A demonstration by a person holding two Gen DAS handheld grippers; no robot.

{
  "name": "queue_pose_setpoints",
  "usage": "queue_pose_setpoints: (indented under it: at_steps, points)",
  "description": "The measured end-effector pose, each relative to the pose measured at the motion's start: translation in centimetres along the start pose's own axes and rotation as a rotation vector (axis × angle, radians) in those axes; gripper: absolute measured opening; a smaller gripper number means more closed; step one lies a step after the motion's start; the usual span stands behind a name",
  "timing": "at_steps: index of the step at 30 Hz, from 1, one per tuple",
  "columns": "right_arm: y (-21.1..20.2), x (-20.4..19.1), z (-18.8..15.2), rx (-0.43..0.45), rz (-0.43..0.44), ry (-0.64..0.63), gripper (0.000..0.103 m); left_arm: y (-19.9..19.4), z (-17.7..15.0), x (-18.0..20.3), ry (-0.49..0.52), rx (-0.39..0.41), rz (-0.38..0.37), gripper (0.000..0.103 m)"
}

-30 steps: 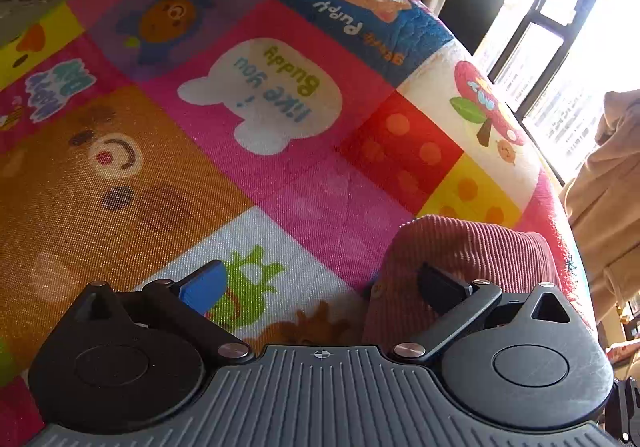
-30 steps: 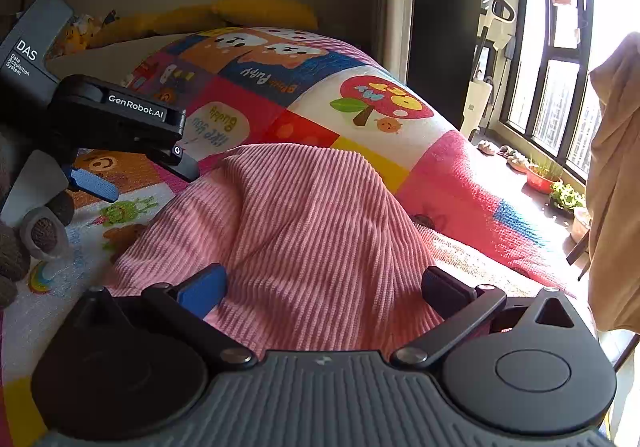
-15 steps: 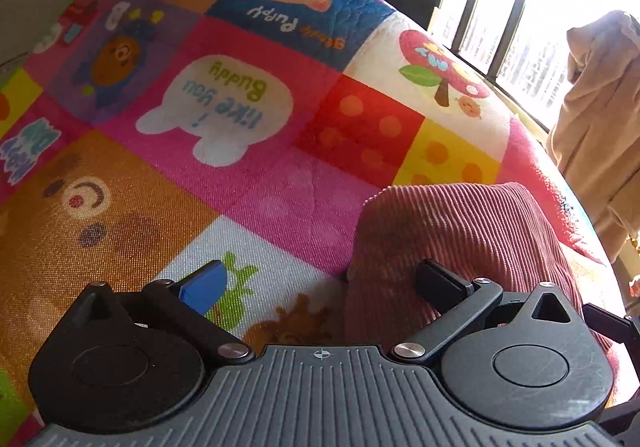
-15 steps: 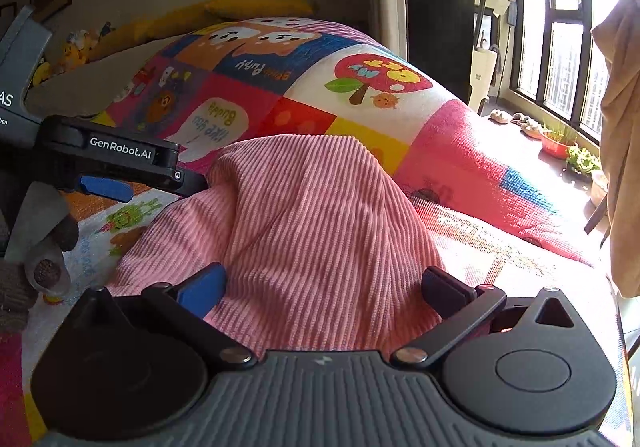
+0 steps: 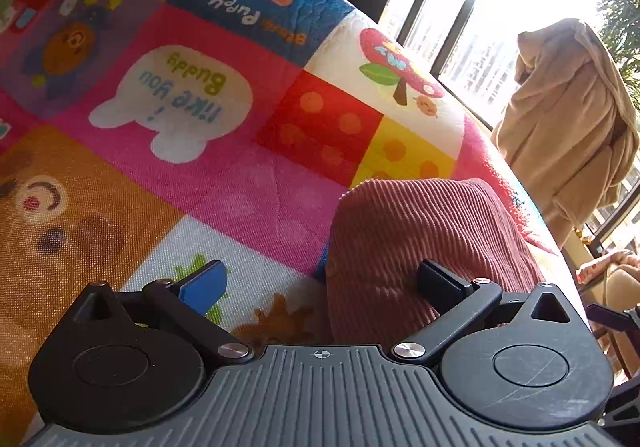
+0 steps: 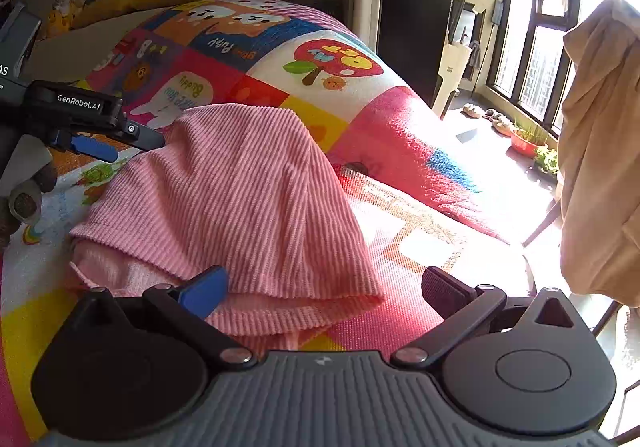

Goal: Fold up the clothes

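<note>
Here, a pink ribbed garment [image 6: 240,203] is lying in a soft, partly folded heap on a patchwork bedspread [image 5: 172,151] printed with cartoon animals. Both tools are sitting with their fingers spread wide and clamped on nothing.

The right gripper [image 6: 324,287] is hovering at the near hem, its blue-padded finger [image 6: 204,291] resting over the lower edge of the cloth and its dark finger [image 6: 444,289] off the garment, above bare bedspread. Between these two fingers a folded corner of the fabric is showing, with a paler layer peeking out underneath.

The left gripper [image 5: 320,283] is waiting at the opposite side of the heap. Its dark finger [image 5: 440,281] is lying against the ribbed cloth, while its blue finger [image 5: 204,285] is over the printed bedspread, clear of the garment. From the right wrist view that tool is appearing beyond the far left edge of the cloth, though whether it is actually touching there is hard to say at that angle.

The garment is looking light, limp and stretchy, probably a knit that is going to sag and slide over itself rather than hold a crease. Pinching a doubled hem or corner, where two layers are stacked, is likely giving the surest hold; grabbing mid-panel would probably just bunch it.

A beige cloth [image 6: 600,151] is hanging near the window, well apart.
</note>
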State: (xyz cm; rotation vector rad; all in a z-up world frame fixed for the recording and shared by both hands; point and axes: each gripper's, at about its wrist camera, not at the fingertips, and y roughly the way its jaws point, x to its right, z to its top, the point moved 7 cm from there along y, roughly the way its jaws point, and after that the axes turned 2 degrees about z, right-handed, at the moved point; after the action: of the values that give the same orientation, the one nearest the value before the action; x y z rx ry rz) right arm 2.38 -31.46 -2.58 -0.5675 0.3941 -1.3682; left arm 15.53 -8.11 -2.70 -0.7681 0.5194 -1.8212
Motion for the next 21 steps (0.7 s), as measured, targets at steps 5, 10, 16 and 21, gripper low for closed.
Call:
queue_pose_setpoints:
  at_steps: [5, 10, 16, 21]
  points:
    - [-2.2, 2.4, 4.9, 0.106, 0.034, 0.081, 0.103, 0.3, 0.2, 0.8, 0.053, 0.015, 0.004, 0.103]
    - [4.3, 2.0, 10.1, 0.107, -0.058, 0.106, 0.103, 0.4, 0.3, 1.4, 0.073, 0.018, 0.004, 0.103]
    - [14.4, 0.6, 7.9, -0.085, -0.195, -0.017, 0.103, -0.8, 0.2, 0.8, 0.051, 0.017, -0.049, 0.103]
    - [12.4, 1.6, 7.8, -0.034, -0.201, 0.022, 0.103, -0.5, -0.6, 0.3, -0.073, -0.087, -0.238, 0.103]
